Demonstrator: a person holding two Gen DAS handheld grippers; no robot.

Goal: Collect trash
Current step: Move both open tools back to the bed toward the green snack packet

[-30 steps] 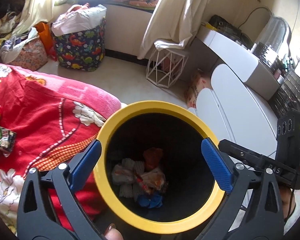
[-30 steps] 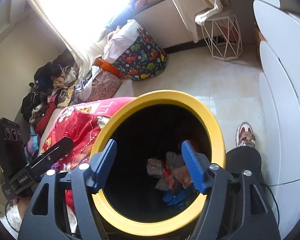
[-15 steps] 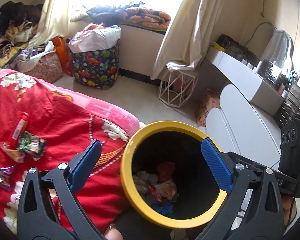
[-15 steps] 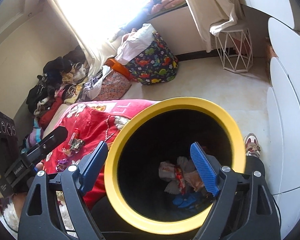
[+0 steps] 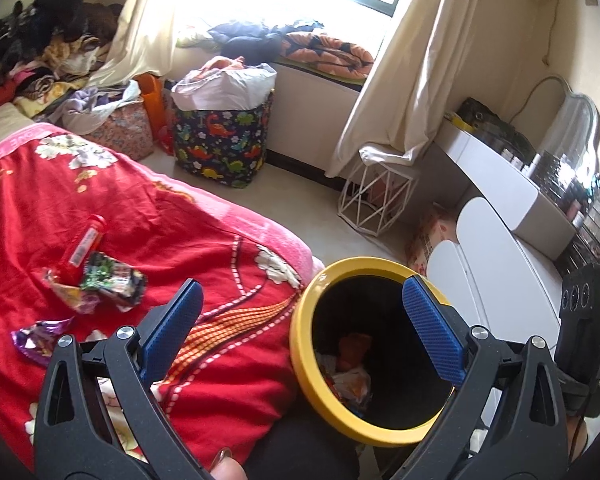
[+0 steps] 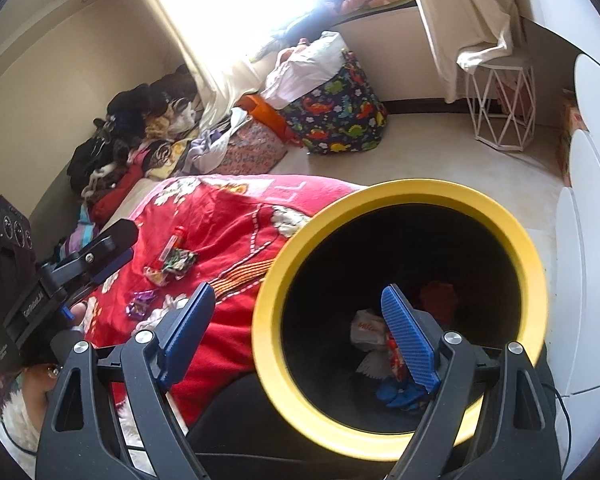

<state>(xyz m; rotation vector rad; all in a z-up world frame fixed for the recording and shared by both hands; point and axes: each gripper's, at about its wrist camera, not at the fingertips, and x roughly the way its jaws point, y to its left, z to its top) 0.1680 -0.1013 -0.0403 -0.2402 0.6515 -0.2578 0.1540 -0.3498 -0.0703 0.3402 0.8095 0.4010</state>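
Observation:
A bin with a yellow rim (image 5: pixel 364 265) and a black inside stands beside the bed, with wrappers (image 5: pixel 352 380) lying at its bottom. On the red flowered blanket (image 5: pixel 204 240) lie a red tube (image 5: pixel 86 246), a green-black wrapper (image 5: pixel 112 280), a yellow wrapper (image 5: pixel 66 294) and a purple wrapper (image 5: pixel 40 338). My left gripper (image 5: pixel 300 304) is open and holds nothing, hovering over the blanket's edge and the bin. My right gripper (image 6: pixel 298 300) is open too, over the bin's rim (image 6: pixel 420 188). The same tube (image 6: pixel 172 242) and purple wrapper (image 6: pixel 140 304) lie left of it.
A dinosaur-print bag (image 5: pixel 220 148) and a white wire stool (image 5: pixel 376 200) stand on the floor by the window wall. White cabinets (image 5: pixel 496 264) run along the right. Clothes (image 5: pixel 40 52) are piled at the far left. A person's dark-clad leg (image 6: pixel 236 420) is under the bin.
Both grippers have drawn back and up from the bin's mouth and swung left. The bin now sits lower right, and the wrappers on the blanket have come into view. The right jaws widened.

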